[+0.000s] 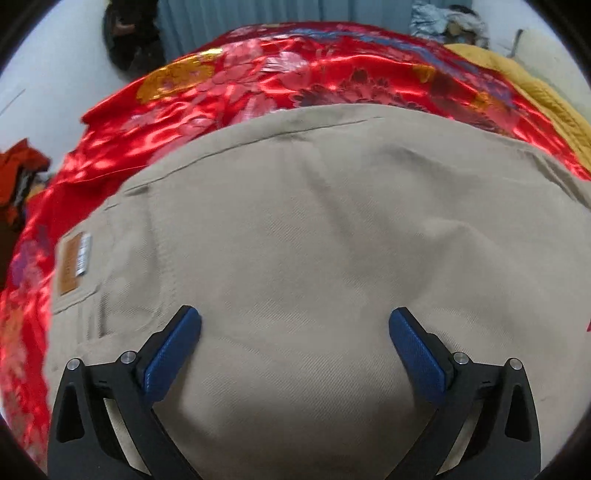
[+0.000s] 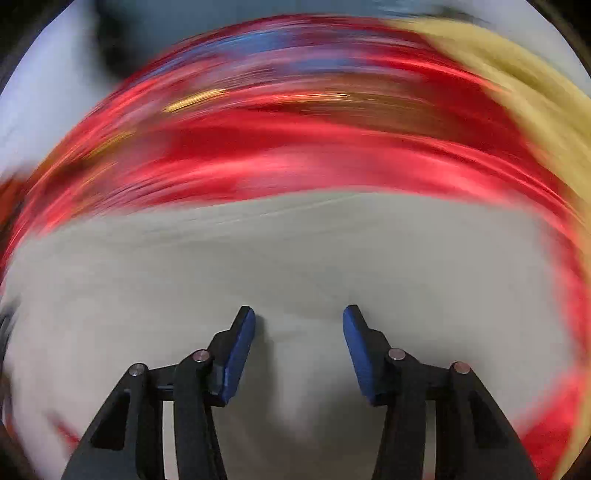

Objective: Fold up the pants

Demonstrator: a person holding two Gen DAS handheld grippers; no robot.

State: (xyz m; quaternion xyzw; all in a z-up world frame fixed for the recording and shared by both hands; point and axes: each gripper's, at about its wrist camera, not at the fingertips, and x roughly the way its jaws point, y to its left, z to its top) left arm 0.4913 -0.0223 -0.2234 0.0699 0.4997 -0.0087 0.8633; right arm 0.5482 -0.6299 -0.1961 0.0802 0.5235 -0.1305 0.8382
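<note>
Beige pants (image 1: 314,229) lie spread on a shiny red flowered bedspread (image 1: 258,81). A brown leather patch (image 1: 70,266) marks the waistband at the left of the left wrist view. My left gripper (image 1: 294,321) hovers over the middle of the fabric, its blue pads wide apart with nothing between them. The right wrist view is heavily motion-blurred. In it the pants (image 2: 258,266) fill the lower half, and my right gripper (image 2: 299,317) stands open above the cloth with an empty gap between its blue pads.
A mustard yellow blanket (image 1: 532,92) lies at the bed's right side. Crumpled clothes (image 1: 447,18) sit at the far right corner. An orange and dark heap (image 1: 18,177) lies off the bed's left edge. A dark bag (image 1: 129,33) stands by the wall.
</note>
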